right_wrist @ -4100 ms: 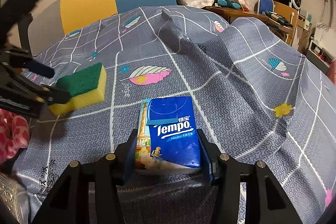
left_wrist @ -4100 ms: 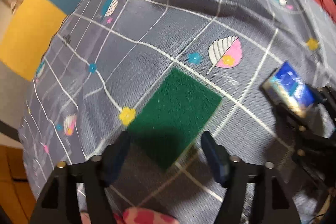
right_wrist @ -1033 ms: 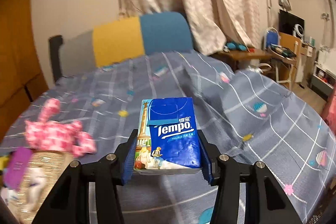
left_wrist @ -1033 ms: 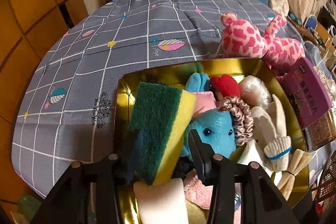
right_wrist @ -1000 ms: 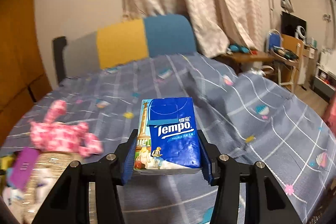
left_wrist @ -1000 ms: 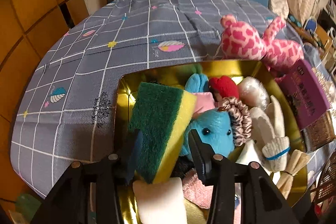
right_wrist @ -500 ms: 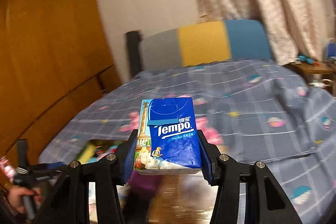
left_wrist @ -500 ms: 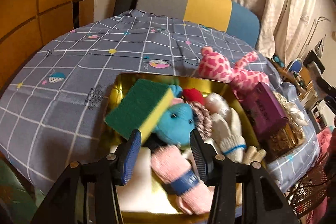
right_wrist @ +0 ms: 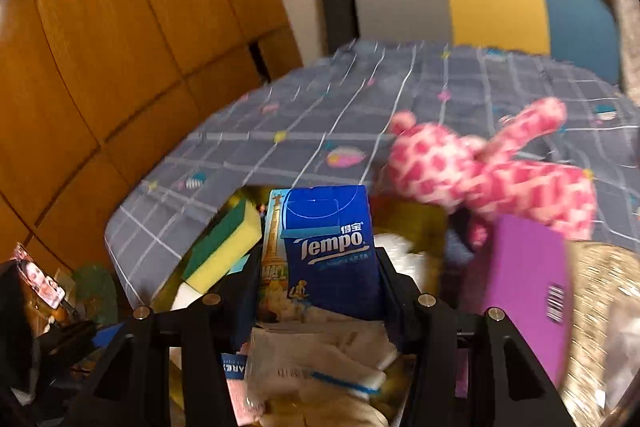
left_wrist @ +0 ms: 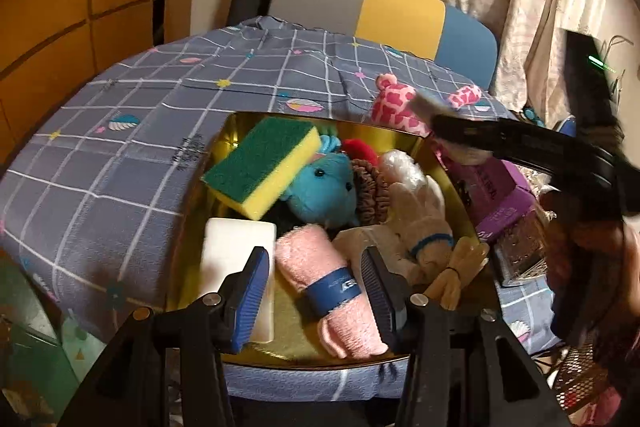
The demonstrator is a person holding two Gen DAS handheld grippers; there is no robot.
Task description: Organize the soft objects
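Observation:
A gold tray [left_wrist: 194, 215] on the grey checked bedcover holds a green-and-yellow sponge [left_wrist: 262, 171] leaning on a blue plush [left_wrist: 324, 191]. Beside them lie a rolled pink towel [left_wrist: 320, 267], a white block [left_wrist: 236, 247] and white gloves [left_wrist: 416, 223]. My left gripper [left_wrist: 316, 291] hovers open and empty over the tray's near end. My right gripper [right_wrist: 320, 267] is shut on a blue Tempo tissue pack [right_wrist: 328, 239] above the tray, with the sponge [right_wrist: 224, 247] to its left. In the left wrist view the right gripper's black arm [left_wrist: 520, 143] comes in blurred from the right.
A pink spotted plush [right_wrist: 480, 167] lies on the bedcover [left_wrist: 120, 155] behind the tray. A purple box [right_wrist: 524, 287] stands on a glittery box [left_wrist: 520, 247] at the tray's right. A wooden wall [right_wrist: 120, 27] is on the left, a padded headboard [left_wrist: 360, 3] behind.
My left gripper has let go of the sponge, which now rests in the tray, and has drawn back. My right gripper has swung left with the tissue pack to above the tray.

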